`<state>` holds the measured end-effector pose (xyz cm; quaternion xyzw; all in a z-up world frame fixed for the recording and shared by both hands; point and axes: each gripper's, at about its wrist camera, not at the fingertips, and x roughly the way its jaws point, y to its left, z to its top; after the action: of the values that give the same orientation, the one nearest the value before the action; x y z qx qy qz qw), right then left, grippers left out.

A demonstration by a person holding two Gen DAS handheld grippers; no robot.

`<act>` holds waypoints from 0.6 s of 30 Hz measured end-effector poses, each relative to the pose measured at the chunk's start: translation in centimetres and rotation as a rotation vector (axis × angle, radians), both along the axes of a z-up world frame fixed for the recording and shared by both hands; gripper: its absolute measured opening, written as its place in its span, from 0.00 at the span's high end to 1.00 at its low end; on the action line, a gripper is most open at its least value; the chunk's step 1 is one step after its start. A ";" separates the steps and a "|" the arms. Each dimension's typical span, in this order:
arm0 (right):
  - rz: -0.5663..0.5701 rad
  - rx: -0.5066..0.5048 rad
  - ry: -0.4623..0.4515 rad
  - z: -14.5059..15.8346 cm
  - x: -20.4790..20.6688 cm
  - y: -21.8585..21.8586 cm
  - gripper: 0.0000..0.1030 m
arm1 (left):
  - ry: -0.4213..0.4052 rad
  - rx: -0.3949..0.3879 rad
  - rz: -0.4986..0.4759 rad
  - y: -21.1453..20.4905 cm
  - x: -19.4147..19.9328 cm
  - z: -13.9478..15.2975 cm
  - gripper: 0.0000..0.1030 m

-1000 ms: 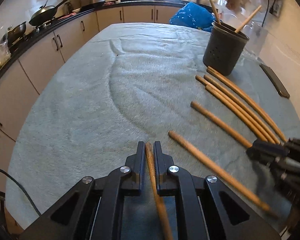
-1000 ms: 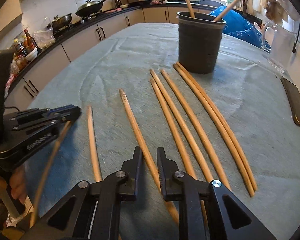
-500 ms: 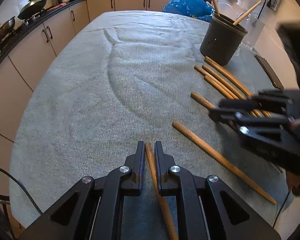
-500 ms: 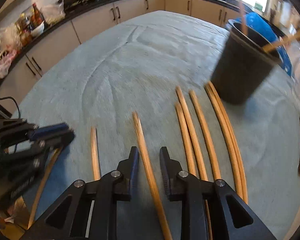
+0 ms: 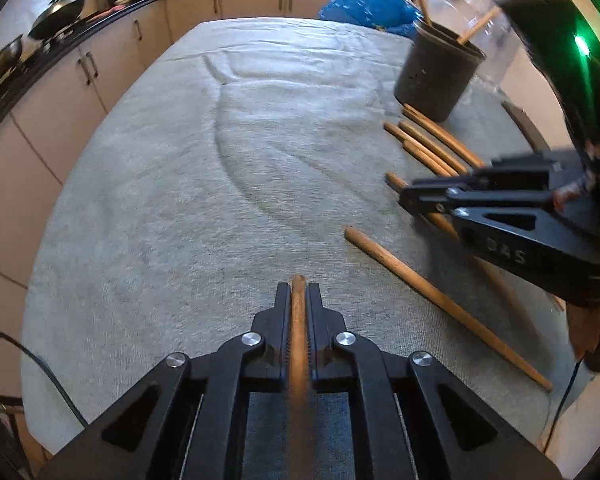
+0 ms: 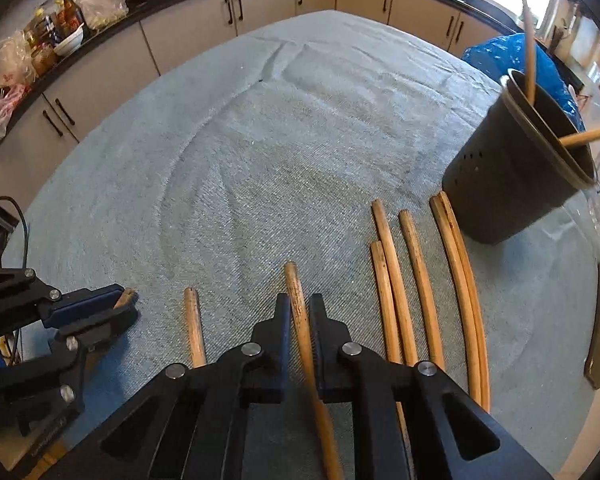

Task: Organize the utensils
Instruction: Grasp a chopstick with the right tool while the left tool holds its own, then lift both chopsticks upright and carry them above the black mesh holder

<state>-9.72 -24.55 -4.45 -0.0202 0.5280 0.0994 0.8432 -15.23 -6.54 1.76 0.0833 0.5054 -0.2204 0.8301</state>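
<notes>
Gripping one chopstick each, left gripper (image 5: pixel 298 304) and right gripper (image 6: pixel 300 312) are clamped; six chopsticks (image 6: pixel 418 280) lie around the right one, two more in the holder (image 6: pixel 512 184).

The right gripper (image 6: pixel 299 308) had just closed on a wooden stick (image 6: pixel 300 312) — five more sticks (image 6: pixel 416 276) lay beside the dark holder (image 6: pixel 512 184).
</notes>
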 end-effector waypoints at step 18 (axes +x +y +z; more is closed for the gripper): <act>-0.224 0.291 -0.326 7.2 -7.8 -7.6 0.93 | -0.230 -0.311 0.121 2.2 -2.0 10.3 0.94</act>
<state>-17.53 -32.12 2.77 0.1444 0.3642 0.0757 0.9169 -17.22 -4.38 12.10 -0.0519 0.3711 -0.2345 0.8970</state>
